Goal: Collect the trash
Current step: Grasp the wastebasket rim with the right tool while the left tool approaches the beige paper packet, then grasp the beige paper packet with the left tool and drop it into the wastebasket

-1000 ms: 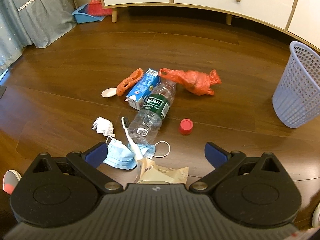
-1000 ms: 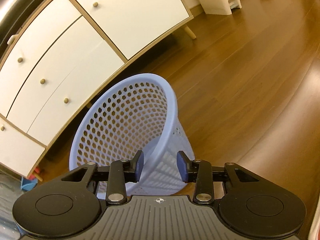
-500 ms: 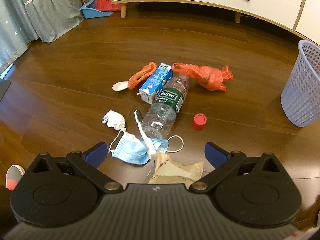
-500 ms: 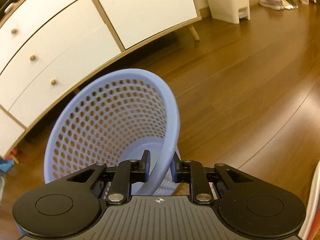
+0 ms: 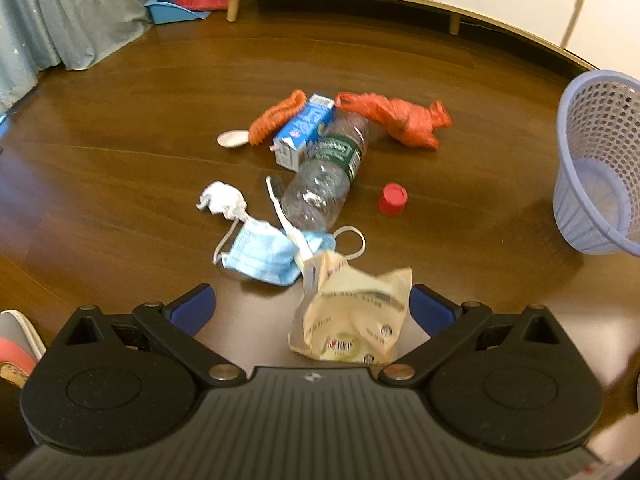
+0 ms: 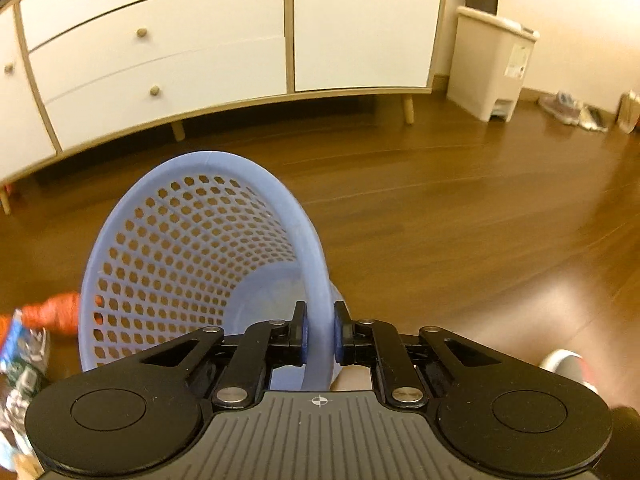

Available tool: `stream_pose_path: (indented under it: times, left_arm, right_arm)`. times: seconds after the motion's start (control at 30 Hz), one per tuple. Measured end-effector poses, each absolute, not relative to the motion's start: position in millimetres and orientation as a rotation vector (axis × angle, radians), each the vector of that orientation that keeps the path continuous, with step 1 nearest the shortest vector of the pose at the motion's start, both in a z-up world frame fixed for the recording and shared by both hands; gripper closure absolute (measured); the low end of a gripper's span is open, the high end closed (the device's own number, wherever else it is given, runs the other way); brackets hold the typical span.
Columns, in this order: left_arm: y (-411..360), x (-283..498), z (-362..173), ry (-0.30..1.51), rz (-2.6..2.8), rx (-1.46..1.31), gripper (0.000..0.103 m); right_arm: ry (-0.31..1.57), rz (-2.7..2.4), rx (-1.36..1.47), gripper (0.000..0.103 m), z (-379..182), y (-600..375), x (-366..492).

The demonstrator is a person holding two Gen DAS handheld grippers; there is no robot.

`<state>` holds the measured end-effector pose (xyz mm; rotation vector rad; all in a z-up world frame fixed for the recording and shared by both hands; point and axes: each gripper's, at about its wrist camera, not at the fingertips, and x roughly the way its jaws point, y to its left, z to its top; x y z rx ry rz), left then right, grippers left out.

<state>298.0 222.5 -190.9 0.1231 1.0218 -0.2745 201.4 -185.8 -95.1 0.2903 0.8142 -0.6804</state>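
Between our right hand-held gripper's [image 6: 319, 334] fingers sat the basket's [image 6: 200, 248] rim, pinched tight.

Our left hand-held gripper [image 5: 311, 307] stood spread wide above the floor [image 5: 120, 168], the crumpled paper bag [image 5: 352, 320] just ahead between its fingers, the face mask [image 5: 260, 254], bottle [image 5: 324, 180] and red cap [image 5: 393, 198] farther ahead.

I saw a lavender perforated plastic basket [image 6: 200, 248], a red round bottle cap [image 5: 393, 198], an orange crumpled plastic bag [image 5: 400, 119], a pale-blue pleated face mask [image 5: 262, 255], a blue-and-white milk carton [image 5: 304, 130] and a clear green-labelled bottle [image 5: 326, 176].
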Motion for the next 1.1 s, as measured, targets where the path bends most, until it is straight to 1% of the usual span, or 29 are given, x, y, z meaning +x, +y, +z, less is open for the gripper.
stream_pose_path:
  times: [0.3,0.33,0.47,0.63,0.77,0.87,0.93,1.0,1.03,1.07,1.1]
  left_arm:
    - [223,290,-224,1.015,-0.361,0.136,0.003]
    - [223,292,-229,1.016,-0.369,0.134,0.008]
    - [223,300,-244,1.034,-0.398,0.138,0.013]
    - [218,307,-262,1.048,-0.426,0.167,0.025]
    - [213,315,-274,1.055,-0.428,0.179,0.030]
    - [213,323,-283,1.066,-0.429,0.187,0.045]
    - [214,327,-288,1.083,-0.429,0.189,0.061]
    - [216,330,-291,1.097,-0.422,0.183,0.071]
    - [217,331,-292,1.102,-0.421,0.174,0.079]
    - [218,331,-292,1.106,-0.422,0.166,0.084]
    - [219,331,-292,1.110,-0.421,0.156,0.093]
  right_arm:
    - [0.836,-0.722,0.233,0.094,-90,-131,187]
    - [0.834,-0.722,0.226,0.094,-91,-126,188]
    - [0.819,-0.727,0.253,0.094,-88,-126,193]
    - [0.804,-0.737,0.246,0.094,-87,-126,198]
    - [0.801,-0.730,0.231,0.094,-88,-126,197]
    - [0.800,-0.725,0.224,0.094,-89,-128,197]
    - [0.801,-0.722,0.220,0.094,-89,-129,197]
    - [0.801,-0.725,0.222,0.094,-89,-129,197]
    - [0.800,-0.724,0.223,0.094,-89,-129,197]
    - [0.800,-0.723,0.224,0.094,-89,-129,197]
    - [0.800,-0.723,0.223,0.094,-89,-129,197]
